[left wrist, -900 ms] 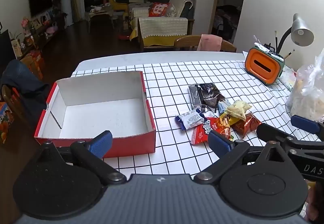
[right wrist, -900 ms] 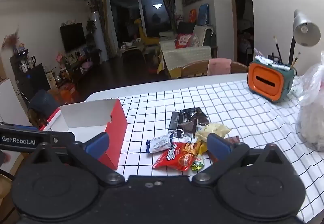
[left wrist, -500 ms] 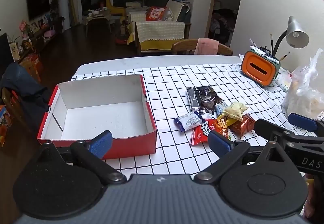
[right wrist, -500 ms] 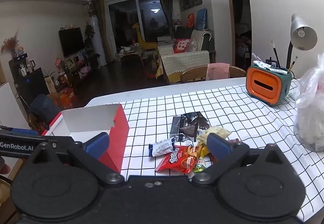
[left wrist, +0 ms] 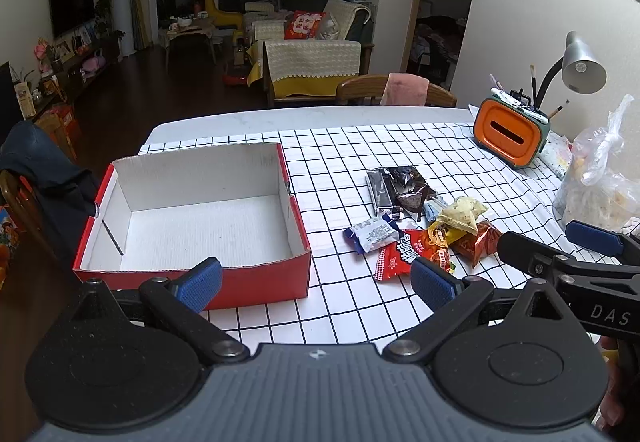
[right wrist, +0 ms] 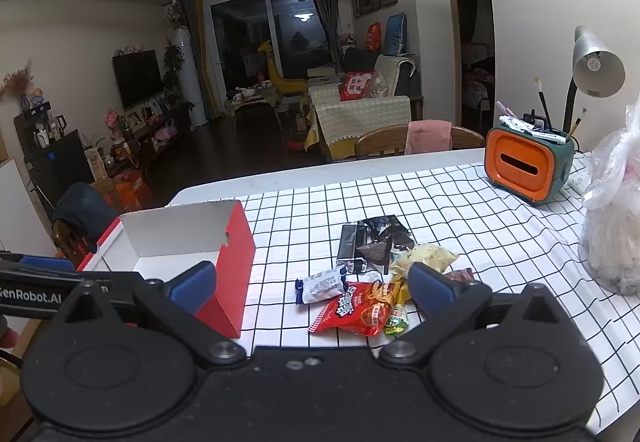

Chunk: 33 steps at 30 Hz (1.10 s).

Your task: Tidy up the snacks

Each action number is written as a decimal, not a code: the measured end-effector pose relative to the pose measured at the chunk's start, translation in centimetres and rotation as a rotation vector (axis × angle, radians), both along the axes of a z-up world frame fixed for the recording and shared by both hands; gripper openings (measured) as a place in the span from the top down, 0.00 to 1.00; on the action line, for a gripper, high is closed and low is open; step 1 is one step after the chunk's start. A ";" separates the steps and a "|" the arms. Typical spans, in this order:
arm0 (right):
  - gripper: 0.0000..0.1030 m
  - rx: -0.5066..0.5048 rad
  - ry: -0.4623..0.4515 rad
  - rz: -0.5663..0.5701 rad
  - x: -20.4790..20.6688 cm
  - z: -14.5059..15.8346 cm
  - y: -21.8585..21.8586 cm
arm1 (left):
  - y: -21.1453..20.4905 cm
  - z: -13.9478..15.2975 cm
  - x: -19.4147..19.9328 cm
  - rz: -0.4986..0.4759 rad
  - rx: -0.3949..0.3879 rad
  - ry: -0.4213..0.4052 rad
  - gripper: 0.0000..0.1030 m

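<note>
L gripper (left wrist: 316,282) jaws wide apart, empty; side reads "GenRobot.AI". R gripper (right wrist: 312,284) same, marked "DAS". Snack pile (left wrist: 420,218) mid-table, w/ red box (left wrist: 192,218) at table's left edge, nothing inside.

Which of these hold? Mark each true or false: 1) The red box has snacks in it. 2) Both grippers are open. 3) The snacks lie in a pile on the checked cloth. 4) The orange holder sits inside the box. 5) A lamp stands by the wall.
1) False. The red box is empty; its white floor is bare.
2) True. The left gripper and right gripper both stand wide, with nothing between the fingers.
3) True. The snacks are piled on the checked cloth, beside the box.
4) False. The orange holder stands on the table at its far side, well apart from the box.
5) True. The lamp stands behind the holder.
</note>
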State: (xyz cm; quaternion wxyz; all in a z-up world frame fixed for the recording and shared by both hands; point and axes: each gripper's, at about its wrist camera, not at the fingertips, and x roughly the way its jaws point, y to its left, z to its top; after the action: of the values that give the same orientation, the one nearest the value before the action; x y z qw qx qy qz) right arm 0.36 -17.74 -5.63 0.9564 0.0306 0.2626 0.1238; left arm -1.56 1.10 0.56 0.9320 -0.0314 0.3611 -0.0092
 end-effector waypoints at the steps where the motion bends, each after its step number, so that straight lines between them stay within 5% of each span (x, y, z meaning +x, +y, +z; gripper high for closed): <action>1: 0.01 0.001 0.000 0.001 0.0 0.0 0.0 | 0.1 -0.1 0.0 -0.002 -0.001 0.000 0.02; 33: 0.01 -0.010 -0.015 0.009 -0.7 0.7 0.2 | -0.1 -0.1 -0.4 -0.037 -0.007 0.000 0.02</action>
State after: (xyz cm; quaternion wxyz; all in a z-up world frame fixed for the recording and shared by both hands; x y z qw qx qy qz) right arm -0.38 -17.57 -4.93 0.9579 0.0235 0.2563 0.1272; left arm -1.98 0.98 0.46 0.9315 -0.0278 0.3616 -0.0277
